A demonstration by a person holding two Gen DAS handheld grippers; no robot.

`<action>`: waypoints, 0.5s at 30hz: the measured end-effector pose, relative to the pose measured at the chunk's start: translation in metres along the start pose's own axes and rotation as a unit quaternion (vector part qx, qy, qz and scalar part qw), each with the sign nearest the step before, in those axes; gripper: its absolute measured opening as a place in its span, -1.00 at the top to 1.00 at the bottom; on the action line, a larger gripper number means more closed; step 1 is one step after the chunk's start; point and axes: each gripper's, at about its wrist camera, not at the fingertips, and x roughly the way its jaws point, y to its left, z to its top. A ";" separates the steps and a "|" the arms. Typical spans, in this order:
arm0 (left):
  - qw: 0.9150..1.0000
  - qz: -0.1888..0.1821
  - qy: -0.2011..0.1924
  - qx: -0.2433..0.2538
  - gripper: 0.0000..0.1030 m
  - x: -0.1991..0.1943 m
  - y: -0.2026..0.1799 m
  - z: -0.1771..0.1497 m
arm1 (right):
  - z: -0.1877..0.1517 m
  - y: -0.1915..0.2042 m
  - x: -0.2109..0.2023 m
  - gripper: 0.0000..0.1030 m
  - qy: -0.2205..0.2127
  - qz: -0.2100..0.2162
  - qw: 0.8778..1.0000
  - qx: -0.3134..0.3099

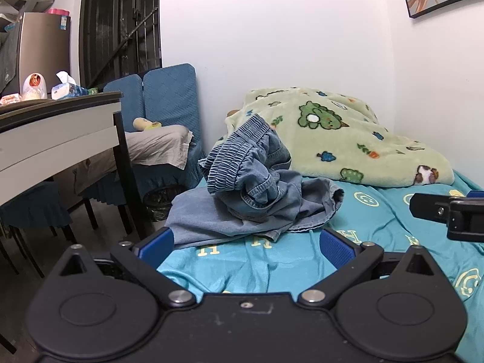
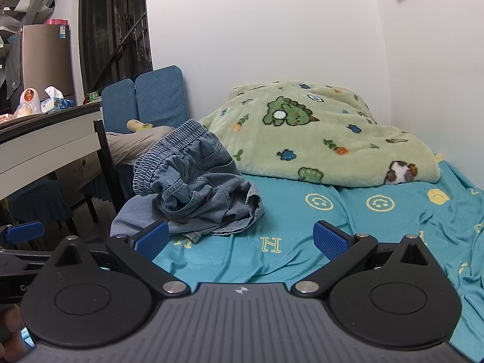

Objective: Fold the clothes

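A bed with a teal sheet [image 1: 378, 220] printed with yellow smiley faces and letters fills the lower right of both views, set into the corner of white walls; at its far end, against the wall, lies a heaped pale green blanket [image 1: 332, 139] patterned with green dinosaurs; to the left of the bed stands a table [image 1: 54, 133] with a white apron and dark top, carrying a tissue pack and a small white device, and behind it are chairs with blue quilted covers [image 1: 169, 96]; a dark bin sits on the floor between the chairs and the bed. The denim shorts [image 1: 251, 193] lie crumpled on the sheet near the bed's left edge, just in front of the blanket and apart from both grippers; their long axis cannot be told for certain in this bunched state, but the ribbed elastic waistband is piled uppermost and tilts toward the far left, while the flatter leg fabric spreads low toward the viewer and to the right, with one hemmed leg opening facing right and a lighter panel draped over the bed's left edge. The left gripper [image 1: 246, 248] hovers above the sheet just short of the near hem of the shorts, its blue-padded jaws spread wide with nothing between them; the right gripper [image 2: 240, 242] sits beside it to the right, over bare sheet, jaws likewise wide apart and empty, with the shorts ahead and to its left; part of a hand shows at the bottom left corner of the right wrist view.
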 end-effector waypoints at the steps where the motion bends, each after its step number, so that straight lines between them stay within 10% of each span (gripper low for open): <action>1: 1.000 0.002 0.000 0.002 -1.00 0.001 0.000 0.001 | 0.000 0.000 0.000 -1.00 0.001 0.000 1.000 0.000; 15: 1.000 0.007 -0.009 0.000 -1.00 -0.001 0.000 -0.003 | 0.005 -0.001 -0.001 -1.00 0.010 -0.002 1.000 0.000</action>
